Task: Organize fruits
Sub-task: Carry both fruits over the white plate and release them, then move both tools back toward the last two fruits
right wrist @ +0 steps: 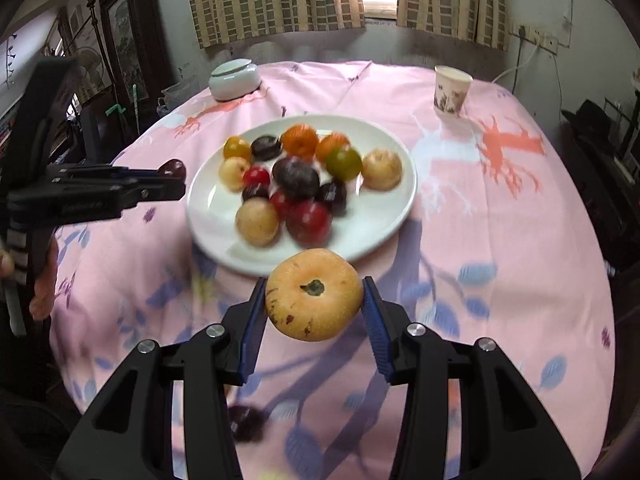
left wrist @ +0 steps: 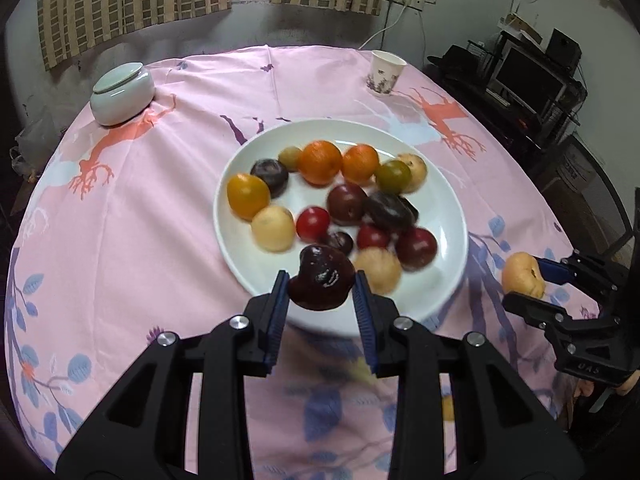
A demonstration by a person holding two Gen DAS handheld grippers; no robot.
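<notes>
Both grippers are loaded. Low in the left wrist view, the left gripper pinches a dark plum between its blue pads, the fruit held above the near rim of the white plate at the centre of the frame. In the right wrist view the right gripper clamps a pale yellow, speckled fruit, stem end facing the camera, in front of the plate's near edge and over the cloth. Each tool also shows in the other's picture: the right one at the right edge of the left view with its yellow fruit, the left one at the left edge of the right view with the plum at its tip.

On the plate lie two oranges, an amber fruit at its left side, a green one towards the upper right, several dark plums and red ones, and a few pale yellow ones. They are blurred. Around the plate spreads a pink tablecloth printed with coral trees and blue leaves. A pale lidded jar stands at upper left, a paper cup at upper right, both well apart from the plate. One more dark fruit lies on the cloth at the bottom of the right view.
</notes>
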